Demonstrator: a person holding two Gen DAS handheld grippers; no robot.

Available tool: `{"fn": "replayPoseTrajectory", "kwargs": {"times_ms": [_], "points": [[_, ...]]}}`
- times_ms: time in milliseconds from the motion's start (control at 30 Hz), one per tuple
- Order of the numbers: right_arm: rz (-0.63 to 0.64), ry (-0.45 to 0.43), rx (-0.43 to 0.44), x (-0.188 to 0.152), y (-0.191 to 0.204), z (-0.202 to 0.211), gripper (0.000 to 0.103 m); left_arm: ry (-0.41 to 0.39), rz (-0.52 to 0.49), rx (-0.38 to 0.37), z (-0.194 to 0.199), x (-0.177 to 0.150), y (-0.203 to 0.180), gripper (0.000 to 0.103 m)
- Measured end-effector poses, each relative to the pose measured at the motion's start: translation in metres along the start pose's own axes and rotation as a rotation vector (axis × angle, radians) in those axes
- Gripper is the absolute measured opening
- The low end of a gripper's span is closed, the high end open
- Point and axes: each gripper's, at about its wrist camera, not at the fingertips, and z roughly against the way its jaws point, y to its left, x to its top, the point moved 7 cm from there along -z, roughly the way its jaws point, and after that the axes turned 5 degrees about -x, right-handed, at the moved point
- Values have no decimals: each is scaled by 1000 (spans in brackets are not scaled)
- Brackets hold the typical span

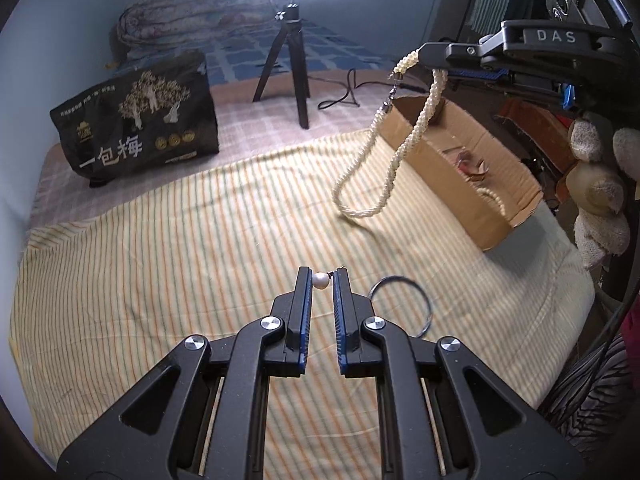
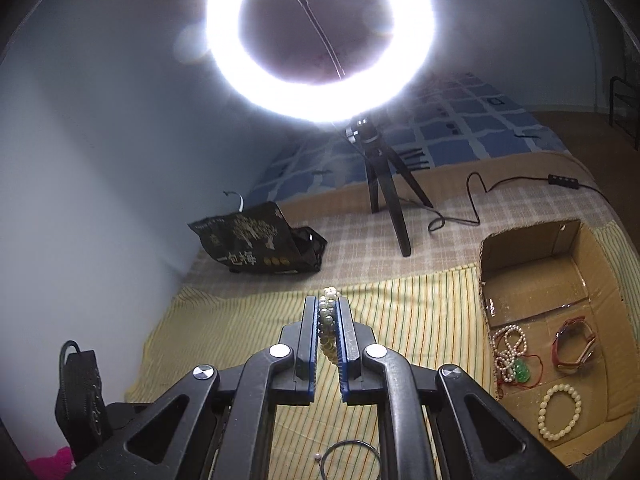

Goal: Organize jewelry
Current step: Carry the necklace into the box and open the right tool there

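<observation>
My left gripper (image 1: 322, 276) is shut on a small pearl earring (image 1: 320, 281); the pearl sits between the fingertips and its wire hook touches the right pad. It hovers over the striped cloth (image 1: 160, 280). A thin dark bangle (image 1: 396, 277) (image 2: 350, 443) lies on the cloth just to the right. My right gripper (image 2: 327, 300) (image 1: 424, 54) is shut on a twisted pearl rope (image 2: 329, 320). Its loop (image 1: 384, 152) hangs in the air to the left of the cardboard box (image 1: 440, 192) (image 2: 560, 272). The box holds a pearl strand with a green pendant (image 2: 516, 368), a red band (image 2: 572, 344) and a bead bracelet (image 2: 560, 412).
A ring light on a black tripod (image 1: 298, 64) (image 2: 384, 184) stands behind the cloth, its cable (image 2: 472, 200) trailing right. A black snack bag (image 1: 140, 120) (image 2: 256, 248) stands at the back left. Plush toys (image 1: 600, 184) crowd the right edge. A black pouch (image 2: 76, 392) sits at the left.
</observation>
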Motion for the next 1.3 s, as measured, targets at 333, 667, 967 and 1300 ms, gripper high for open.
{"fn": "replayPoseTrajectory", "kwargs": {"times_ms": [333, 667, 967, 1300], "points": [[-15, -86, -7, 22, -22, 46, 6, -39, -37, -36, 5, 18, -41, 8], [-64, -166, -77, 37, -74, 92, 6, -74, -86, -111, -2, 41, -100, 8], [-113, -197, -144, 39, -123, 120, 6, -82, -123, -171, -22, 54, -152, 8], [-140, -189, -200, 38, -163, 129, 6, -72, -163, -203, -51, 64, -194, 8]]}}
